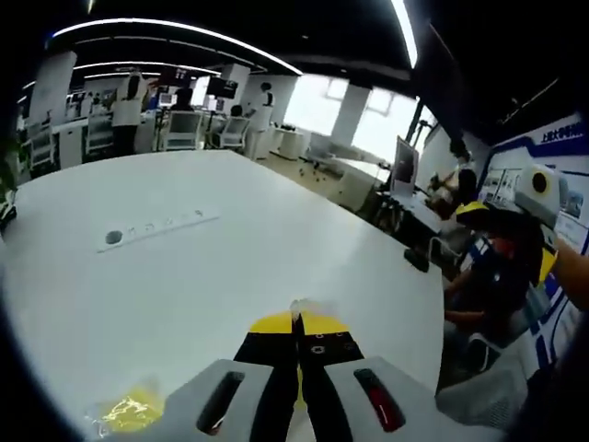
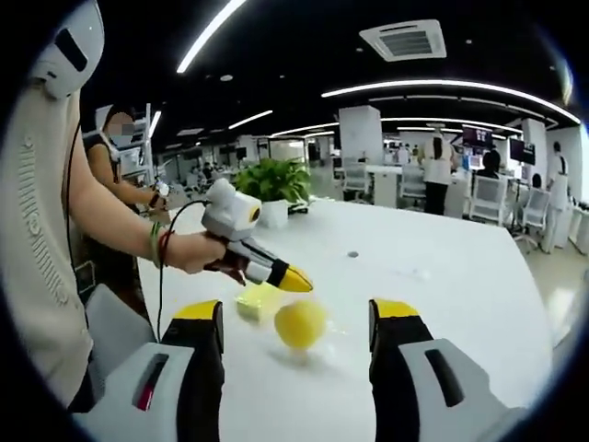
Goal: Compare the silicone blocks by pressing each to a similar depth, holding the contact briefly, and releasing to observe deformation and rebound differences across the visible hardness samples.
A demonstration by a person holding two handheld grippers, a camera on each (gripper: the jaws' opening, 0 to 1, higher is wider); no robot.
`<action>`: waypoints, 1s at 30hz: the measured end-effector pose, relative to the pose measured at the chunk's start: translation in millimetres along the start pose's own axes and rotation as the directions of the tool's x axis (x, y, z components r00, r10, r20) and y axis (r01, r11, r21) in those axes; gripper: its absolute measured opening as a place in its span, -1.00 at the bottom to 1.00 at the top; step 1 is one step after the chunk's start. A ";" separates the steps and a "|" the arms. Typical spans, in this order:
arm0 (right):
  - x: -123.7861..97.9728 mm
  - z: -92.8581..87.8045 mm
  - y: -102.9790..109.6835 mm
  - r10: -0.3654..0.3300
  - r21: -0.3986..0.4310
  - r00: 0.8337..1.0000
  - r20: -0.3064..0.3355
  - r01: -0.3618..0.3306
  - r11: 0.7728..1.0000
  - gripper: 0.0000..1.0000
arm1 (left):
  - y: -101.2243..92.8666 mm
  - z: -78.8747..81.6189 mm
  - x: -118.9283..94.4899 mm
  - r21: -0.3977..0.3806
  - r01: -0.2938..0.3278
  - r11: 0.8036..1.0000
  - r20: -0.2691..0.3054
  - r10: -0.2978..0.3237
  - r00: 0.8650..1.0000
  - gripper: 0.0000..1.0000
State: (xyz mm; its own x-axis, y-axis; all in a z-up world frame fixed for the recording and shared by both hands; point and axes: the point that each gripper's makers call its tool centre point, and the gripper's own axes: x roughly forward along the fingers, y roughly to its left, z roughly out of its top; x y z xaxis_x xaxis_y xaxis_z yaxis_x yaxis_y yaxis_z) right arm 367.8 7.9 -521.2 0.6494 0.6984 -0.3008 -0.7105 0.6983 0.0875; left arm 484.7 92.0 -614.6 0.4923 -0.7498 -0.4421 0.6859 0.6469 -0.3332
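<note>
Open-plan office, judging by a long white meeting table, rows of desks with monitors and white office chairs, strip ceiling lights, a ceiling air vent, a potted plant, and people standing about in the background.
</note>
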 end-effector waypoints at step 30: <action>-5.7 -32.0 -16.7 -0.022 0.070 0.998 -0.057 0.026 0.997 0.12 | 67.5 -64.2 62.6 -0.310 -0.184 0.933 -0.111 0.157 0.981 -1.00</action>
State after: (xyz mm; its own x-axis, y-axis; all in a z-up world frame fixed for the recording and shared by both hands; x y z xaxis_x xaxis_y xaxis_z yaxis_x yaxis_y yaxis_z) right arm 367.2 -12.8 -551.4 0.6480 0.6729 -0.3567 -0.6727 0.7253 0.1461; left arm 527.4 97.7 -718.3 0.5315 -0.6186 -0.5787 0.3828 0.7848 -0.4874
